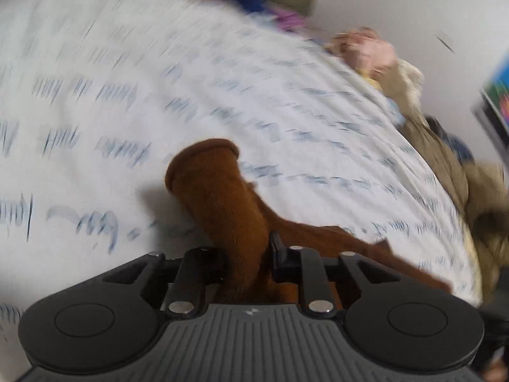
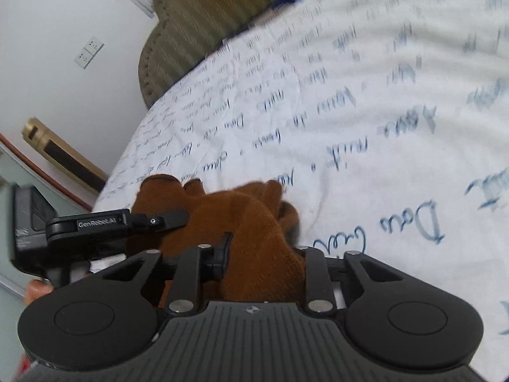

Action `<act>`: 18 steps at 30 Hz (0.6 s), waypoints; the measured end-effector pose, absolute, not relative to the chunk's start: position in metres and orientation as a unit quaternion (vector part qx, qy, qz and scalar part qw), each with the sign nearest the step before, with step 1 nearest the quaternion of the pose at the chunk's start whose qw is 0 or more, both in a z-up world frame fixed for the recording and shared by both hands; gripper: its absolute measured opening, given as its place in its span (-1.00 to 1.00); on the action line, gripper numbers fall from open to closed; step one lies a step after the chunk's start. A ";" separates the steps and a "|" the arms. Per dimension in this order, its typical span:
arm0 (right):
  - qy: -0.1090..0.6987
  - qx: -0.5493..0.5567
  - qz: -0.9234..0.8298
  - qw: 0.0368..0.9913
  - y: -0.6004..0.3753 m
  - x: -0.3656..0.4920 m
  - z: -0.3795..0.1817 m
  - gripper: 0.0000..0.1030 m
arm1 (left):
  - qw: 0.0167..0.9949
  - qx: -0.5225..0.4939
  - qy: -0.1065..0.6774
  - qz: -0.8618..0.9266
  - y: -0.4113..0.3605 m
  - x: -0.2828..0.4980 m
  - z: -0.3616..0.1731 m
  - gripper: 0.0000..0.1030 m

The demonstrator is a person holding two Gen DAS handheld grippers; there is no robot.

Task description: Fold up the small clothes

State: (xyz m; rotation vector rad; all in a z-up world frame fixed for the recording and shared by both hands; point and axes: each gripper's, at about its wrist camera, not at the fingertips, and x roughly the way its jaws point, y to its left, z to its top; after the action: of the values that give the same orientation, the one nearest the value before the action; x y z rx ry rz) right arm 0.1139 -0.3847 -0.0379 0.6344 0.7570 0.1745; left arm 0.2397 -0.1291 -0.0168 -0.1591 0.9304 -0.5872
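While the brown garment is lying bunched at the near part of the script-printed sheet, the left gripper and right gripper are both pinching its fabric; open sheet is stretching beyond toward an olive cushion.

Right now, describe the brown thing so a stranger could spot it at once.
A white sheet printed with blue handwriting covers the bed. Near its edge lies a small brown glove, pinched at both ends by black claws. It is the only rust-brown, fuzzy item there.
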 end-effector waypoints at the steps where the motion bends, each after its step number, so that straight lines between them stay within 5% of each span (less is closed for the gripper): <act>1: 0.351 0.285 0.076 0.889 -0.380 0.106 -0.030 -0.50 | 0.856 -0.062 0.425 -0.289 -0.134 0.233 -0.011 -0.62; 7: 0.326 0.230 0.014 0.917 -0.379 0.087 -0.017 -0.54 | 0.884 0.030 0.407 -0.227 -0.161 0.225 -0.011 -0.60; 10: 0.343 0.247 -0.014 0.906 -0.393 0.087 -0.033 0.03 | 0.896 0.054 0.386 -0.211 -0.150 0.210 -0.005 -0.49; 12: 0.326 0.237 -0.035 0.914 -0.393 0.068 -0.027 0.04 | 0.907 0.044 0.366 -0.205 -0.131 0.190 0.005 -0.30; 14: 0.302 0.217 -0.041 0.927 -0.383 0.041 -0.016 0.09 | 0.912 0.034 0.354 -0.207 -0.115 0.165 0.010 0.24; 18: 0.289 0.181 0.010 0.940 -0.350 0.000 -0.007 0.51 | 0.893 0.026 0.385 -0.231 -0.098 0.115 0.003 0.29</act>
State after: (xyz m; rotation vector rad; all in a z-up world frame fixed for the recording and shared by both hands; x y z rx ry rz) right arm 0.0002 -0.3504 -0.0072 0.3690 0.5897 0.0212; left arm 0.1146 -0.0978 0.0030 0.0549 0.7983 -0.4799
